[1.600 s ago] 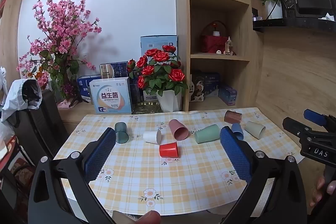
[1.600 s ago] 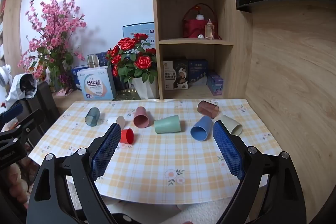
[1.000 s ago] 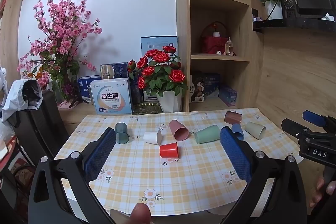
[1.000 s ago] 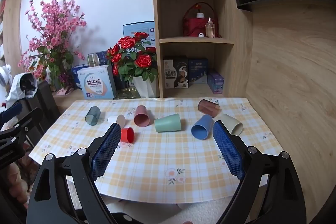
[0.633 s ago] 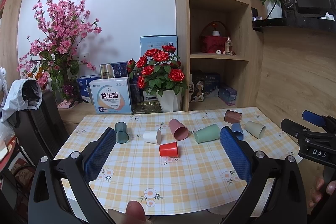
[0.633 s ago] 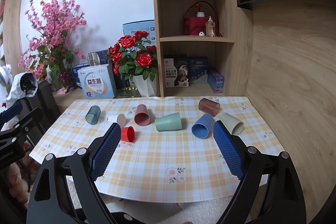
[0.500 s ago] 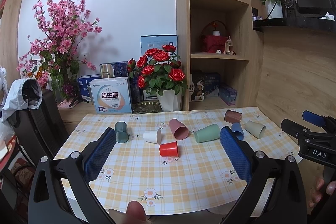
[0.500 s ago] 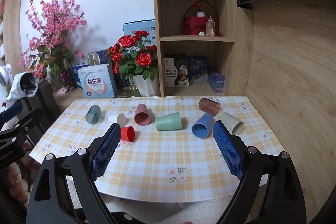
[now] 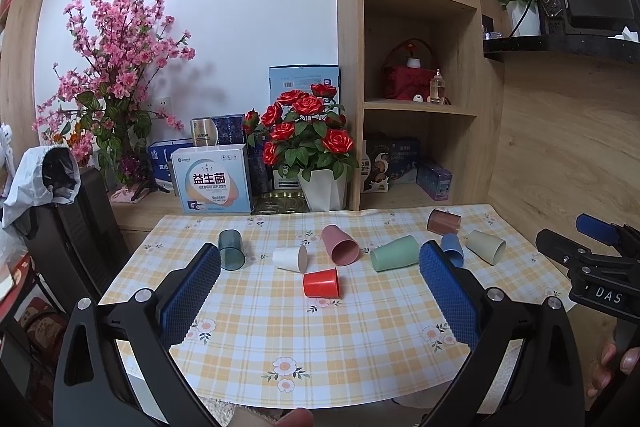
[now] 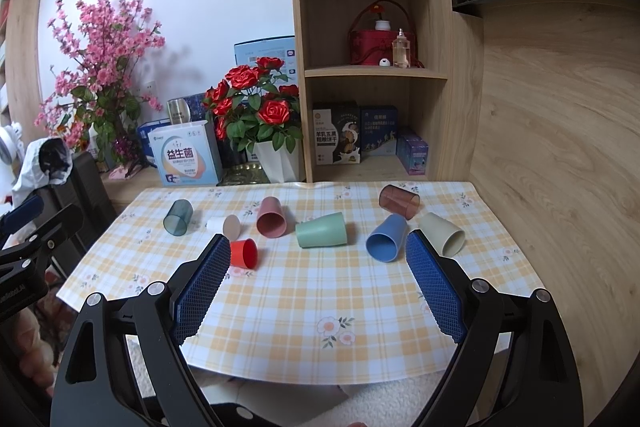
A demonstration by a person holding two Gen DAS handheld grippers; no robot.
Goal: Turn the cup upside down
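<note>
Several cups lie on their sides on the checked tablecloth (image 9: pixel 320 339): a dark teal cup (image 9: pixel 231 250), a white cup (image 9: pixel 289 258), a pink cup (image 9: pixel 340 245), a red cup (image 9: pixel 321 283), a green cup (image 9: pixel 394 253), a blue cup (image 10: pixel 387 239), a beige cup (image 10: pixel 442 234) and a brown cup (image 10: pixel 399 202). My left gripper (image 9: pixel 320 263) is open and empty, held above the table's near edge. My right gripper (image 10: pixel 318 251) is open and empty, also back from the cups. The right gripper shows at the right edge of the left wrist view (image 9: pixel 596 267).
A white pot of red roses (image 9: pixel 308 151), boxes (image 9: pixel 214 179) and a pink blossom plant (image 9: pixel 116 75) stand behind the table. A wooden shelf unit (image 9: pixel 416 67) rises at the back right. A wooden wall (image 10: pixel 560 147) bounds the right. A dark chair (image 9: pixel 60 219) stands at the left.
The right wrist view has crept slightly closer to the table. The cups have not moved. Both grippers have stayed open.
</note>
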